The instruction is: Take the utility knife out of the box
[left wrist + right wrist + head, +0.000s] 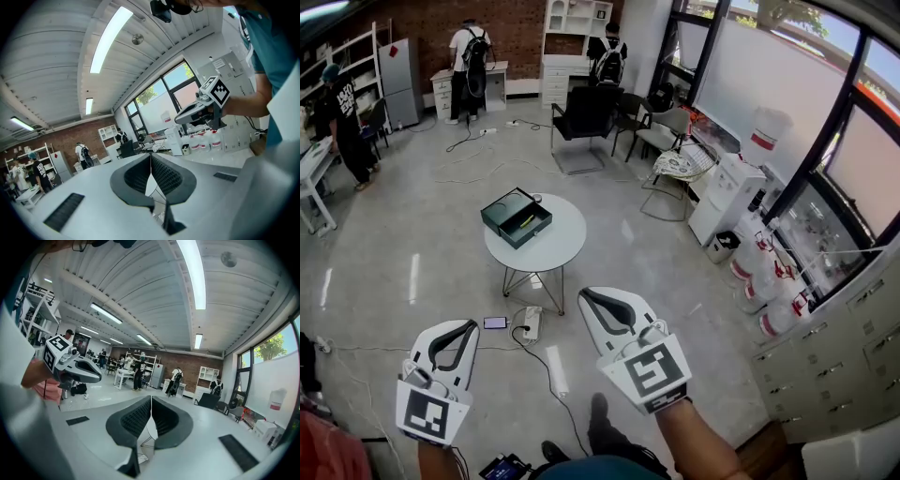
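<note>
A dark green box (517, 217) lies open on the small round white table (558, 246), a few steps ahead of me. Inside it shows a thin yellowish strip, probably the utility knife (525, 221), too small to make out. Both grippers hang low in the head view, well short of the table. The left gripper (467, 325) is shut and empty, its pads meeting in a line (151, 161). The right gripper (586, 295) is likewise shut with nothing between its pads (151, 404). Each gripper view also catches the other gripper off to the side.
On the floor between me and the table lie a power strip (531, 323), a phone (495, 322) and trailing cables. A black chair (586, 117) stands beyond the table. A water dispenser (727, 197), water bottles and grey cabinets (834, 366) line the right side. People stand at the far wall.
</note>
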Available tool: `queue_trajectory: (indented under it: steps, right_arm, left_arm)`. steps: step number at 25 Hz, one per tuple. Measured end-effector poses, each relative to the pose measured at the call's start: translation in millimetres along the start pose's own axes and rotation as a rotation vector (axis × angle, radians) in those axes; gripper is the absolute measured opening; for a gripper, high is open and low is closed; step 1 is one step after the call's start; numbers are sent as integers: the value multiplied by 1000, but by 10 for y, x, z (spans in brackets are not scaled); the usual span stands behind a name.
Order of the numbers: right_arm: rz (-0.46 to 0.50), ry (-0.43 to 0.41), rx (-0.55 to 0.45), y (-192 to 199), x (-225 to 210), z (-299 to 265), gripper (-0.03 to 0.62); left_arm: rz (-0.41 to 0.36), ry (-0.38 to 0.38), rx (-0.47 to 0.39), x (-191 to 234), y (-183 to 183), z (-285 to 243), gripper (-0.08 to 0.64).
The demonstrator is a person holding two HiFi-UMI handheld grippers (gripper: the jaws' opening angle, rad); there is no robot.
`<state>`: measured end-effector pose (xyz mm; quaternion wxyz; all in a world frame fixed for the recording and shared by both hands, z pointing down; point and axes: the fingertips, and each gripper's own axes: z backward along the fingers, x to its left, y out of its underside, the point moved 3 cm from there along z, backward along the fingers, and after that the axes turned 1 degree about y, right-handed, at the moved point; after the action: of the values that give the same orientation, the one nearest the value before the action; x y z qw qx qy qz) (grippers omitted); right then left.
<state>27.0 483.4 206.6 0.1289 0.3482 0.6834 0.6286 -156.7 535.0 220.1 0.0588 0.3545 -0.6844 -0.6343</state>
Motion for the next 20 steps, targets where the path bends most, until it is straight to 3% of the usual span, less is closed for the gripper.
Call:
queue_trajectory:
  steps: [12,20]
  right_arm:
    - [-37,-149,-30,233,-1106,-897,38]
    - [-58,-225,-51,308,-1607,-1276,38]
  left_arm:
    - [-15,-123,85,244,-149,-1055,20]
    - [-13,-182,133,305,-214,-1553,20]
